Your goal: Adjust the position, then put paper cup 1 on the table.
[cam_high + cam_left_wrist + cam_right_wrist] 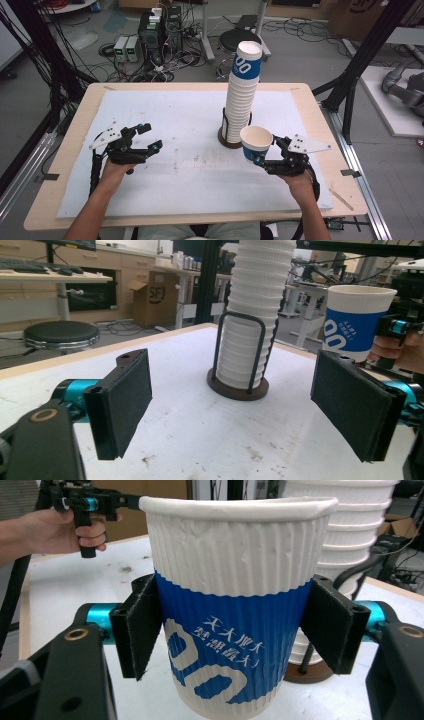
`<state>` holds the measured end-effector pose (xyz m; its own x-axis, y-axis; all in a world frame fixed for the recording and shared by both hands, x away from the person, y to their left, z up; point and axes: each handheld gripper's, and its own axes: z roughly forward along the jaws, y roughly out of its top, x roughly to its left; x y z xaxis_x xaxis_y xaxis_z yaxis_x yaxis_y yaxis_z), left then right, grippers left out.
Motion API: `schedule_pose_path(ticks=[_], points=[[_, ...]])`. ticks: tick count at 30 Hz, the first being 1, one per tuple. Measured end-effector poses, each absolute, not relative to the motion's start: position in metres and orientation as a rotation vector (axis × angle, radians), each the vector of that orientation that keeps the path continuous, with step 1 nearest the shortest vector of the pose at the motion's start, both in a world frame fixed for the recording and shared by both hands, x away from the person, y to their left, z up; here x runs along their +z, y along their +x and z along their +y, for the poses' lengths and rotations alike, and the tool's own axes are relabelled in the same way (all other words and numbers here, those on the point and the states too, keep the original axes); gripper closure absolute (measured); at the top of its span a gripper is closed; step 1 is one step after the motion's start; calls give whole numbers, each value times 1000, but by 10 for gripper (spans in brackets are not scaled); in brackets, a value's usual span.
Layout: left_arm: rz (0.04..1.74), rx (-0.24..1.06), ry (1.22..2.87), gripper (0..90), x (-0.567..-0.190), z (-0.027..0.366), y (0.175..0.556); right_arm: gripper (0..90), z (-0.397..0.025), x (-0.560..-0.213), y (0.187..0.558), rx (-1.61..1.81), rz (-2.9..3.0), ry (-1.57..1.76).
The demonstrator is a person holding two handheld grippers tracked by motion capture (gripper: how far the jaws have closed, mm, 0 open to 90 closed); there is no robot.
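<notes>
One paper cup (255, 141) sat upright, clamped in the right claw (265, 152) just beside the one tall cup stack (242, 95) in its holder on the table (175, 175). The left claw (148, 137) gaped wide, holding nothing.

— Light wooden table (65, 150), rounded corners, covered almost edge to edge by a white mat (175, 120).
— Stained, that mat: brownish specks and smudges near the middle.
— Standing on the mat right of centre, toward the far side: a round dark base (231, 142) with upright black wire rods.
— Holding a tall stack of white ribbed paper cups (242, 97), topmost banded blue.
</notes>
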<state>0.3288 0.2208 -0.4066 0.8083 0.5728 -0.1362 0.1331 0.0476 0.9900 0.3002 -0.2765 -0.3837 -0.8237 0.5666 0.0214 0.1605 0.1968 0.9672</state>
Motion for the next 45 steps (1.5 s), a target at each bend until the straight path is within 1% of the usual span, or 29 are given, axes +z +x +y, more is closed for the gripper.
schedule_pose_path(ticks=[19,30,38,45], points=[[586,354,1517,166,-409,219,330,291,-293,-382,294,1681,2048,721],[594,361,1522,166,-410,215,329,291,-311,-385,294,1651,1984,790],[598,354,1531,167,-412,214,329,291,-324,-392,307,1613,1904,897],[598,348,1532,167,-413,213,329,291,-337,-405,330,1533,1847,1039]])
